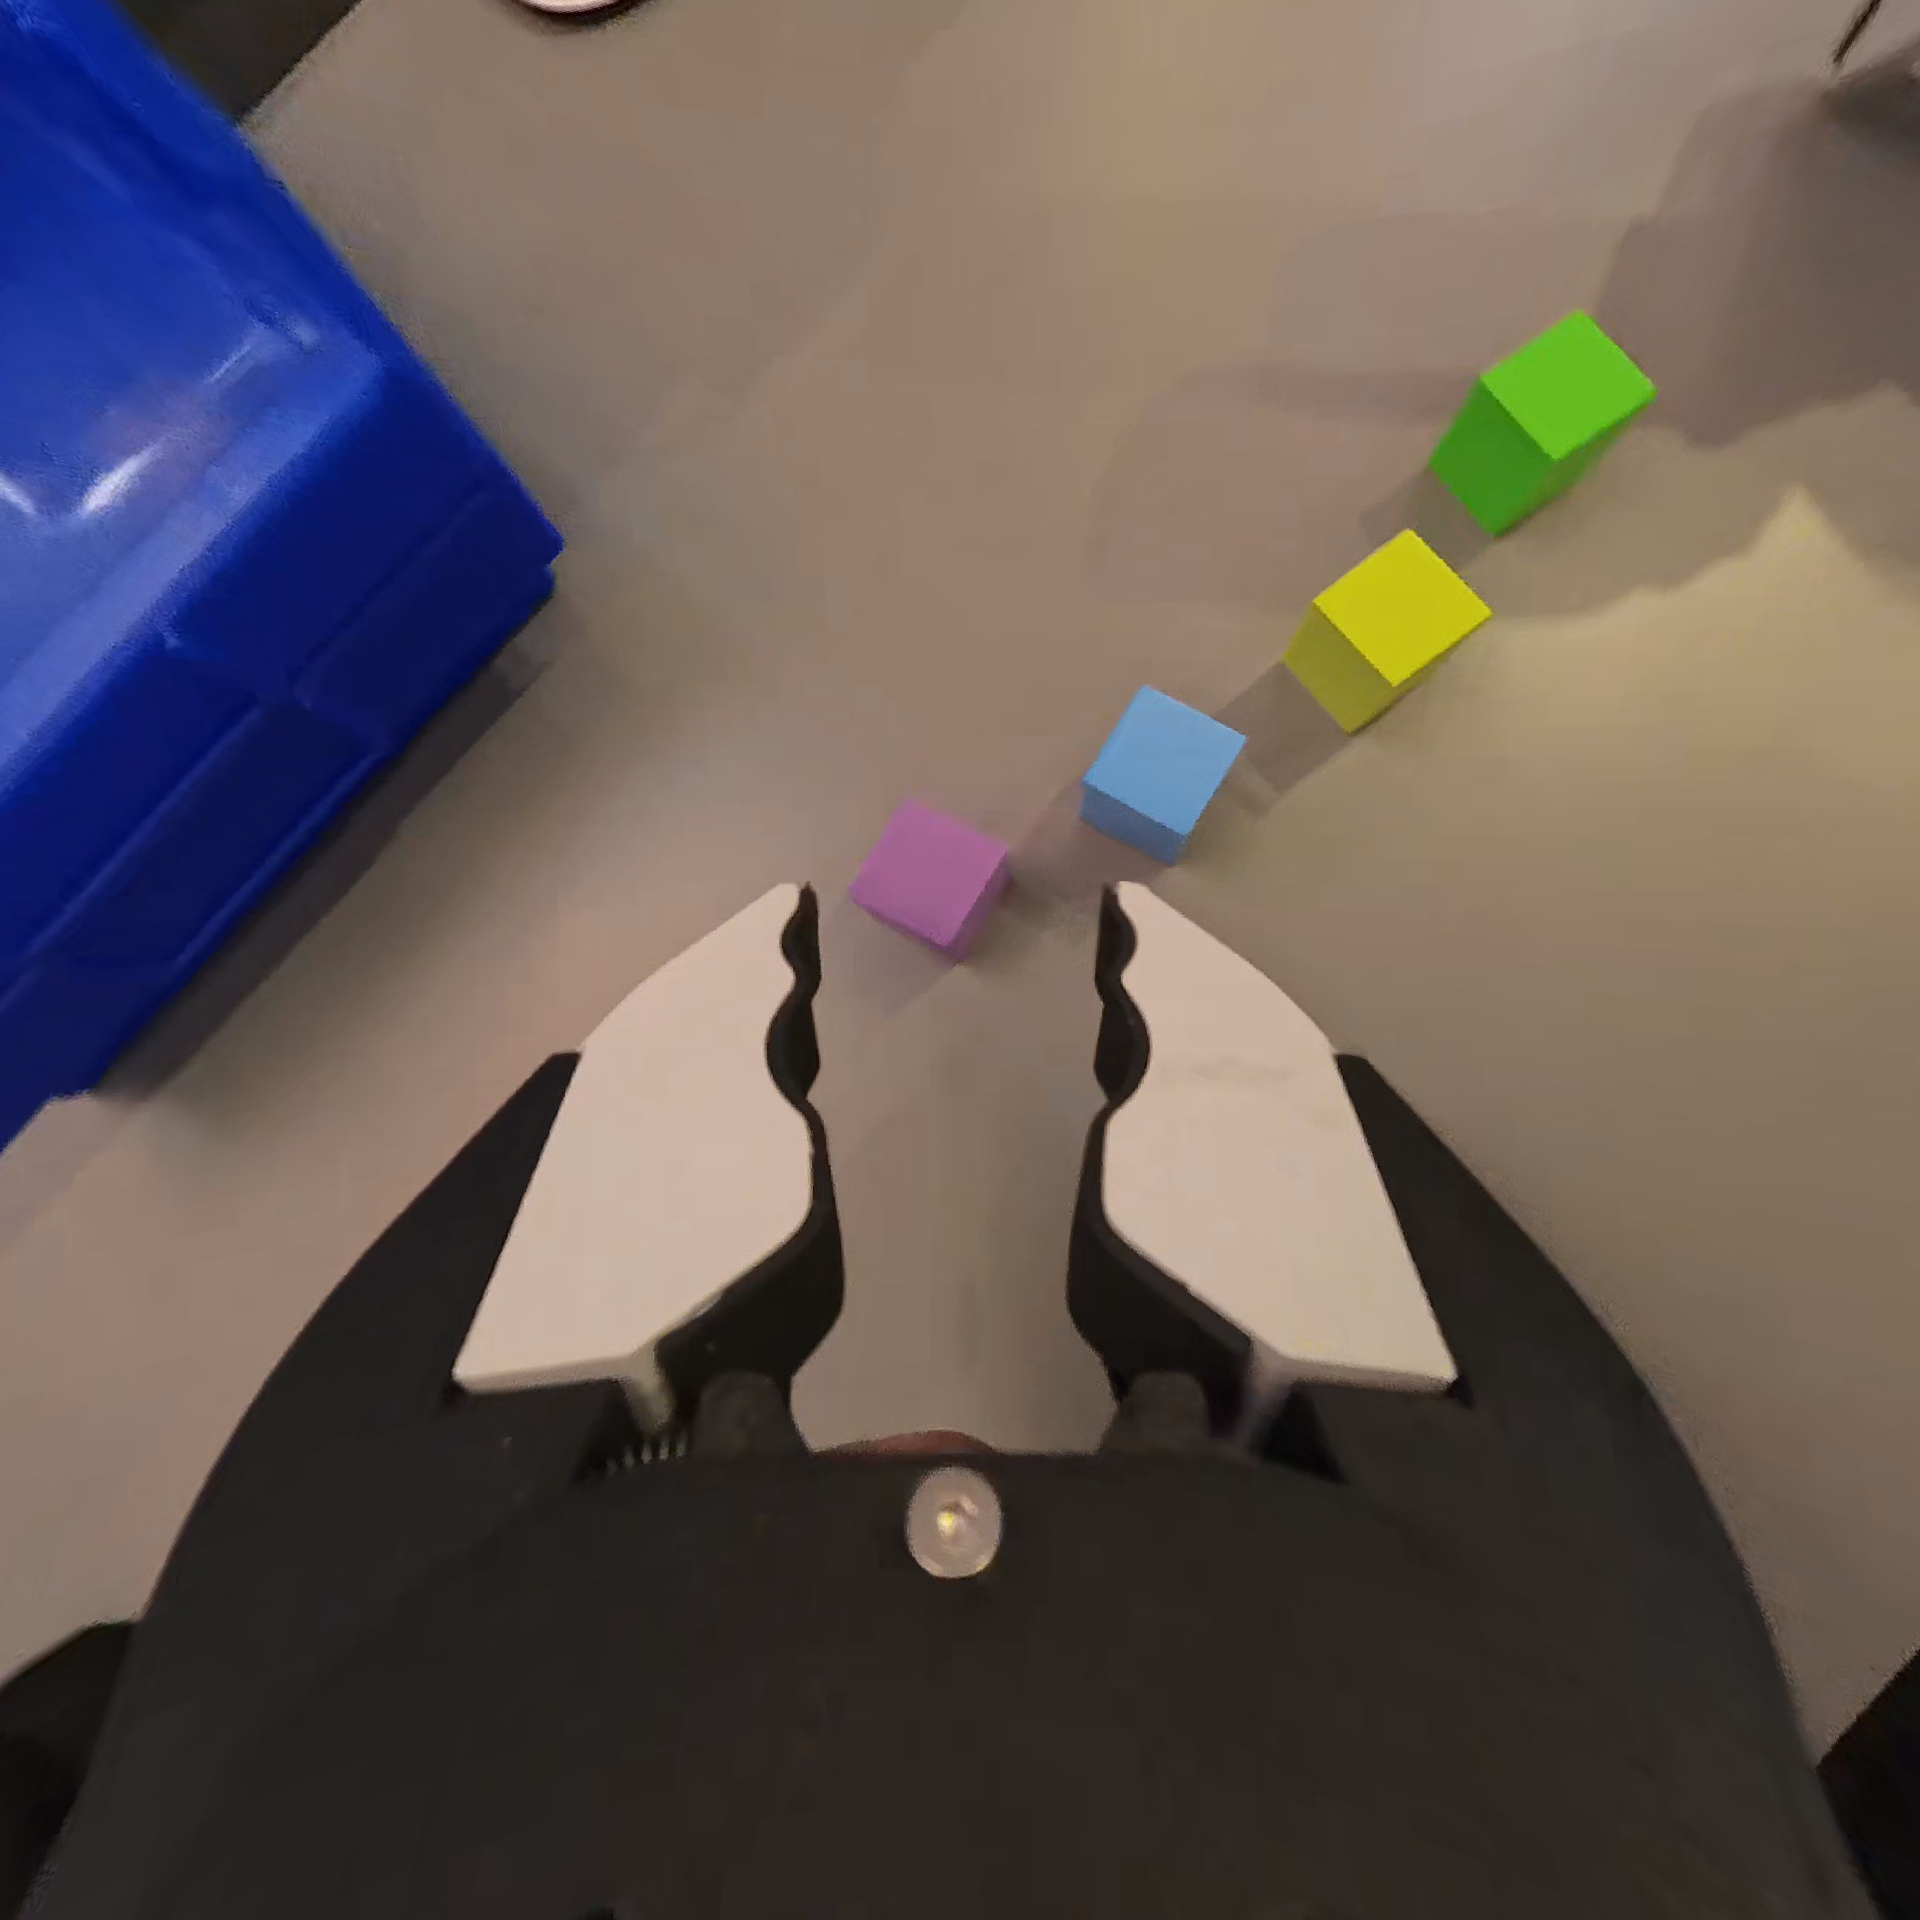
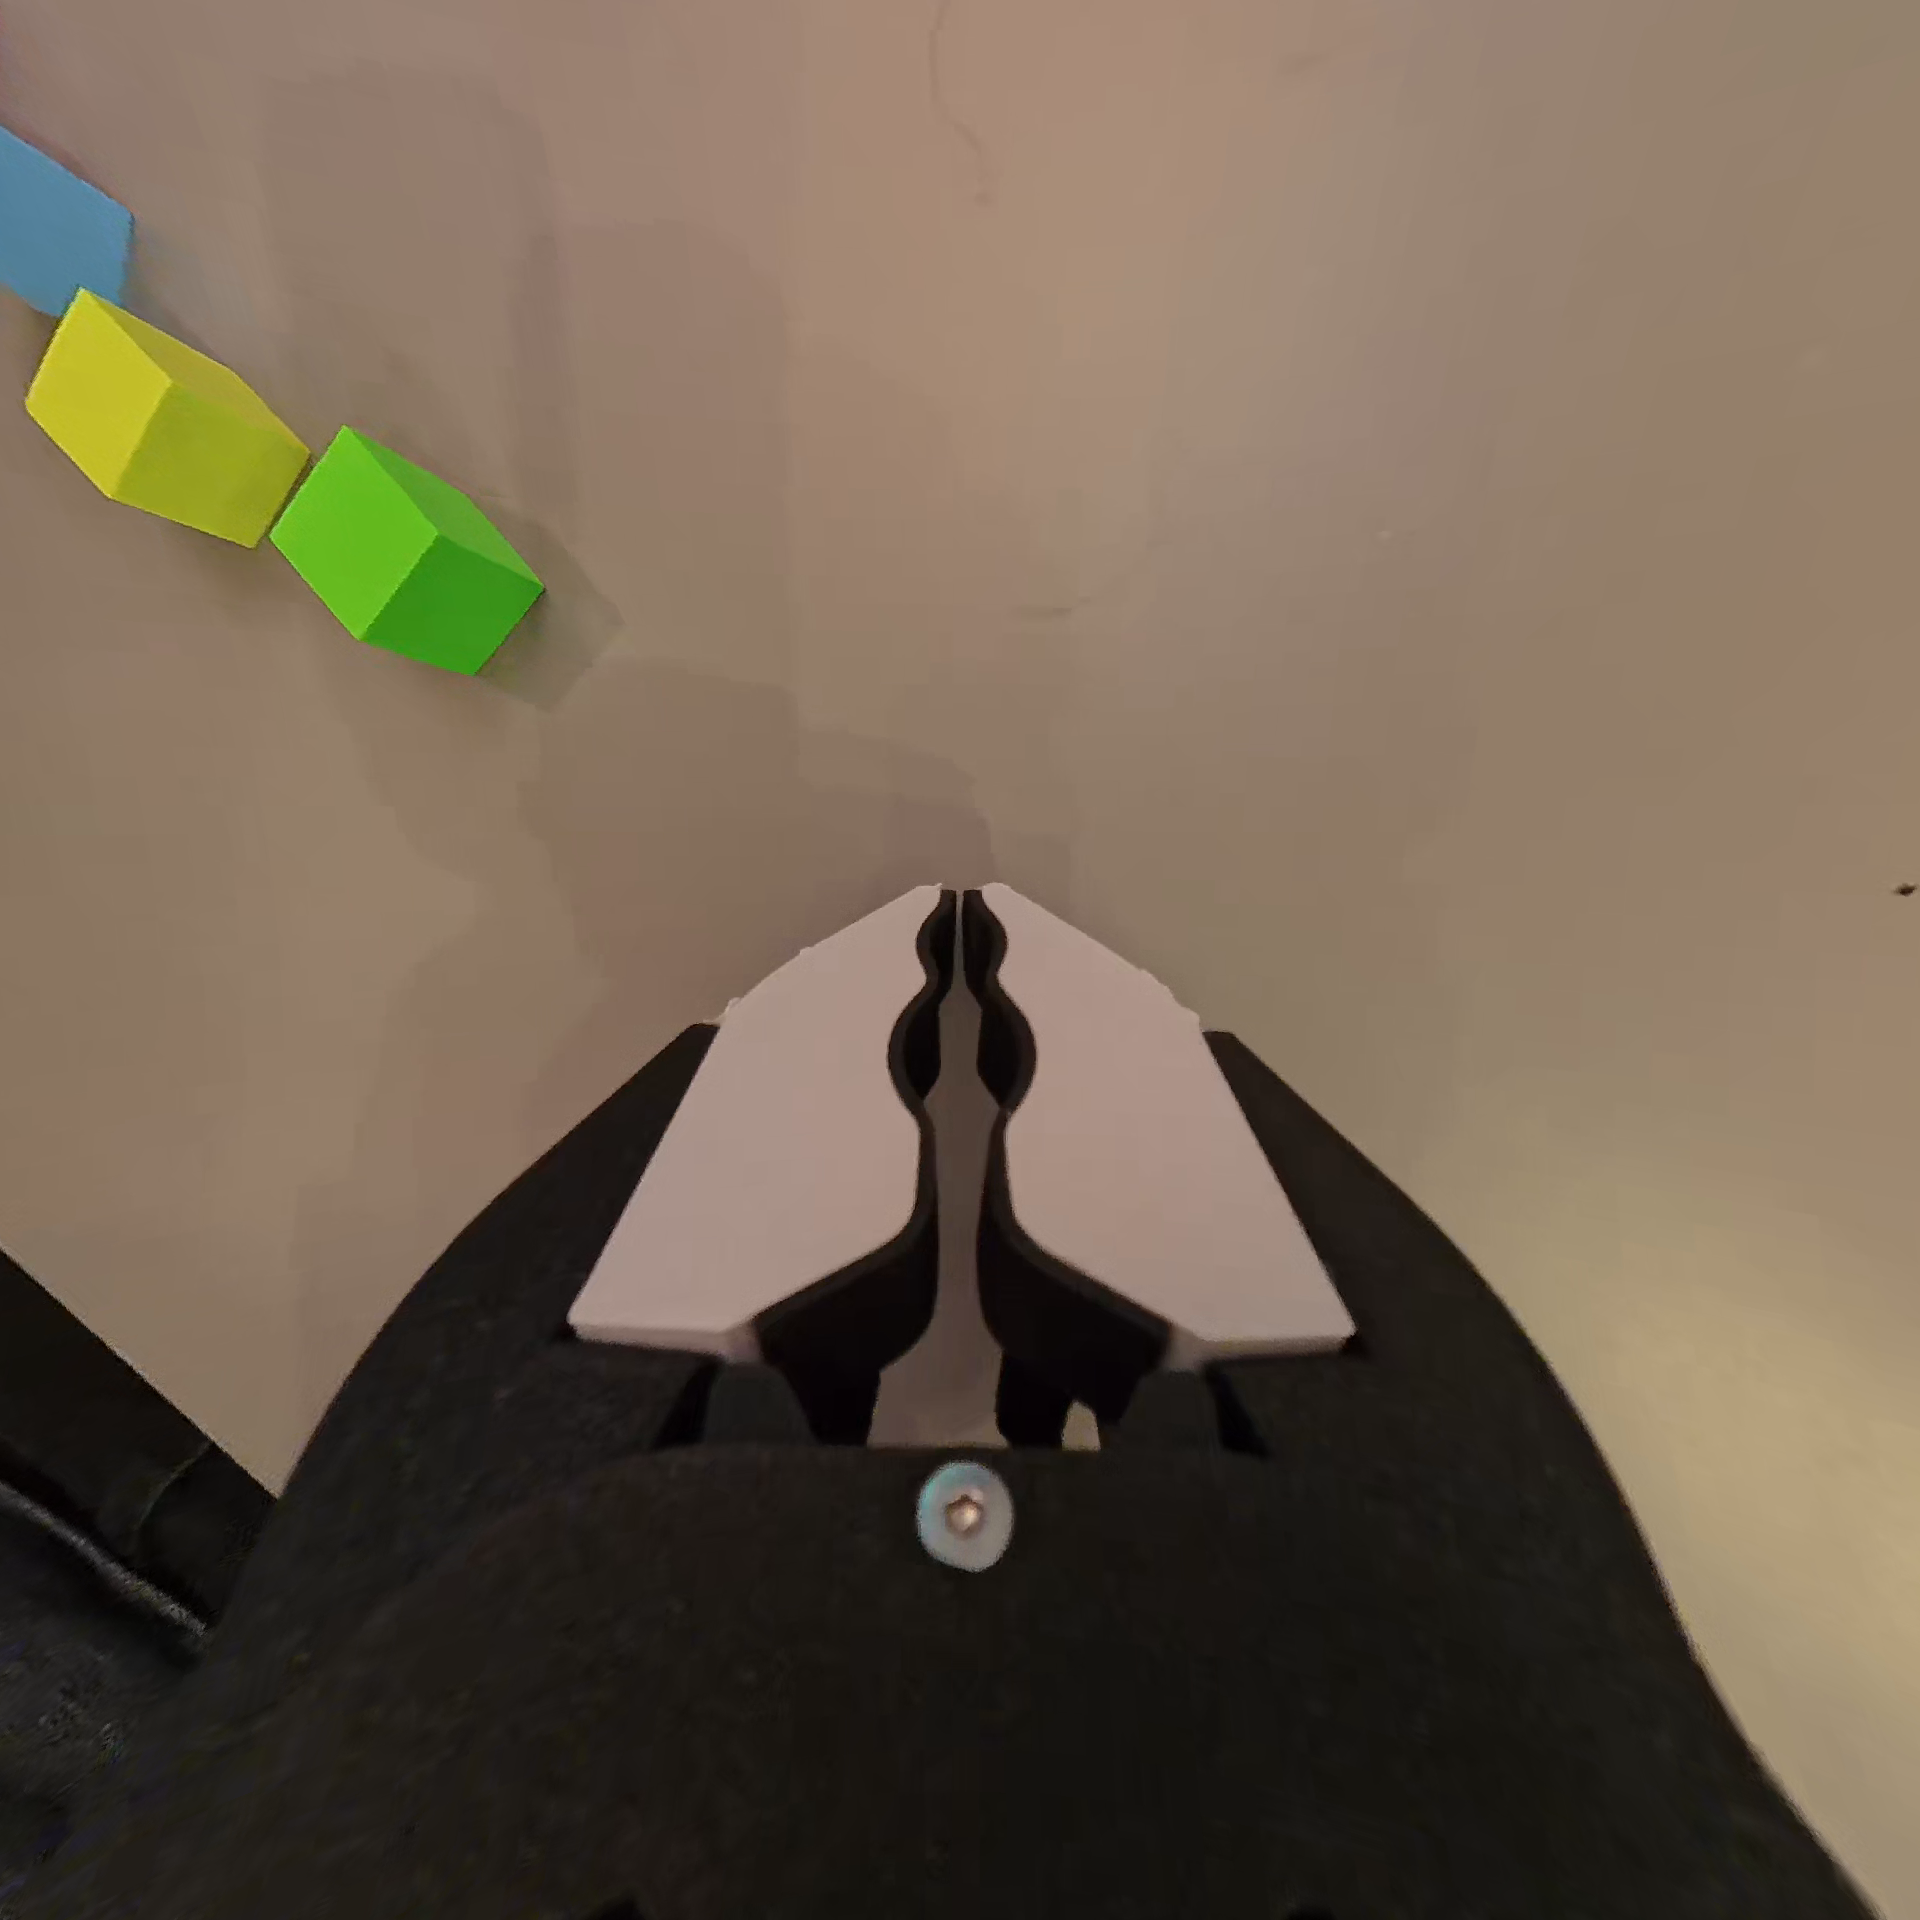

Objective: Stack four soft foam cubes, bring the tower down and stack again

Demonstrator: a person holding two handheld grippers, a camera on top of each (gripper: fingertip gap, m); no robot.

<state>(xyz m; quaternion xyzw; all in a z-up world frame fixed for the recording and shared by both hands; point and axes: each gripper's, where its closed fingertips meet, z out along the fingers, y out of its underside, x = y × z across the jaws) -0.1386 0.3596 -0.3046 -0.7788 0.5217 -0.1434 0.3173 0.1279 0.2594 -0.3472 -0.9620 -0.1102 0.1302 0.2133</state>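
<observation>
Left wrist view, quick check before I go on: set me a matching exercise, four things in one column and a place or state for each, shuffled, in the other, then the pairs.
Things:
1. purple cube
2. green cube
3. blue bin
4. left gripper

Places or states:
A. far end of the diagonal row of cubes
B. jaws open, nothing between them
C. at the left edge of the table
D. nearest cube, just beyond the fingertips

Pairs: 1-D, 2-A, 3-C, 4-B
</observation>
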